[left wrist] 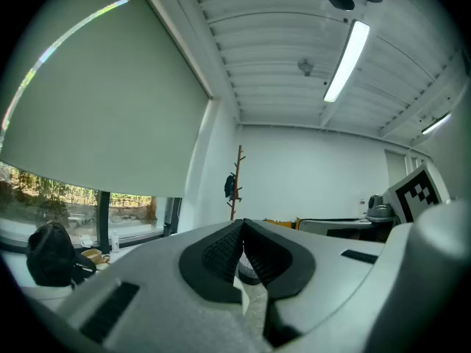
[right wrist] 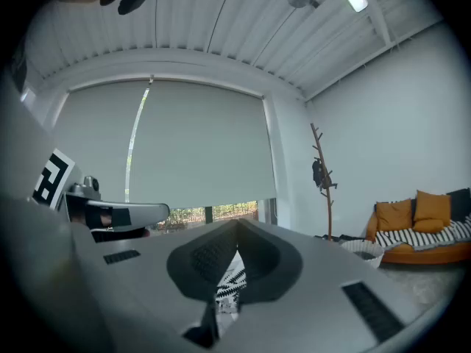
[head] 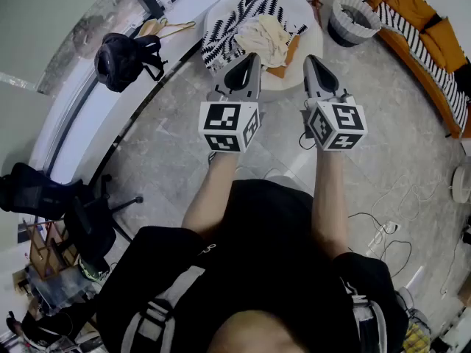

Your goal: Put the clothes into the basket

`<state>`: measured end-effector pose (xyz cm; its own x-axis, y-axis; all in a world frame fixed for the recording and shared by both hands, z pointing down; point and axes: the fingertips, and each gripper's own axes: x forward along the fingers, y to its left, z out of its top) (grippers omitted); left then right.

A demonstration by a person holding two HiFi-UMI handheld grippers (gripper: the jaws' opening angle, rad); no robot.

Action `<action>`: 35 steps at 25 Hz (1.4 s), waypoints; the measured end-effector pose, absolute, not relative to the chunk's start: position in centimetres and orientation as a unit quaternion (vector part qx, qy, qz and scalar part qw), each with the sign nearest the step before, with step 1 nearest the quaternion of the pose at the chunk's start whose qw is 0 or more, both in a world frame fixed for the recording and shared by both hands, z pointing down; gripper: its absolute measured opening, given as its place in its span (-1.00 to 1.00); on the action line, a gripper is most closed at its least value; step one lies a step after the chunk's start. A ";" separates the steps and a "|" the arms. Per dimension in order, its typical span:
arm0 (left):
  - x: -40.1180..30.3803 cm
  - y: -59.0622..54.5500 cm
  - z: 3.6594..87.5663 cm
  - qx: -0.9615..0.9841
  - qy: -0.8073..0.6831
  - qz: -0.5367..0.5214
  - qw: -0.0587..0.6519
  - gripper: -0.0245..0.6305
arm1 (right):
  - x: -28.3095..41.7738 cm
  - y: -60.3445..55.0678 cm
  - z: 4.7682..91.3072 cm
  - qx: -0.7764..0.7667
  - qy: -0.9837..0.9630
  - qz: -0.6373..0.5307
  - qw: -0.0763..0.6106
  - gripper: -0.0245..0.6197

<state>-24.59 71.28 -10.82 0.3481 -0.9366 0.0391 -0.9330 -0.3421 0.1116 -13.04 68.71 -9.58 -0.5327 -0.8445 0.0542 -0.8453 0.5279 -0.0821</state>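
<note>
A pile of clothes lies on a round white table (head: 305, 13) ahead of me: a black-and-white zigzag garment (head: 228, 28), a cream one (head: 261, 35) and an orange piece (head: 288, 59). A grey-and-white striped basket (head: 355, 17) stands on the floor to the table's right, also in the right gripper view as the basket (right wrist: 372, 248). My left gripper (head: 252, 56) and right gripper (head: 310, 59) are held level side by side, tips just short of the pile, both shut on nothing. The left gripper (left wrist: 243, 226) shows pads together. Below the right gripper (right wrist: 237, 228) the zigzag garment (right wrist: 229, 282) shows.
An orange sofa (head: 430, 43) runs along the right. A black backpack (head: 121, 57) and wooden hangers (head: 165, 28) lie on the window ledge at left. A coat stand (right wrist: 324, 182) is by the far wall. An office chair (head: 44, 193) and floor cables (head: 386, 230) are near me.
</note>
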 end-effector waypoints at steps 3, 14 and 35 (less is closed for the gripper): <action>-23.3 70.5 -10.8 0.822 -0.567 -0.015 0.054 -0.90 | -11.6 68.0 -10.1 0.488 -0.872 0.043 -0.012 -0.89; -17.7 67.4 -11.4 0.831 -0.555 -0.021 0.042 -0.90 | -3.0 65.1 -11.3 0.533 -0.844 0.035 -0.047 -0.88; -18.0 52.9 -6.2 0.806 -0.584 -0.055 0.078 -0.90 | 0.8 52.6 -6.4 0.520 -0.853 0.036 -0.005 -0.88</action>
<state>-18.00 52.91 -6.18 0.3122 -0.9500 0.0034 -0.9329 -0.3059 0.1903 0.81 52.62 -6.41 -0.4593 -0.8878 0.0279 -0.8871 0.4568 -0.0662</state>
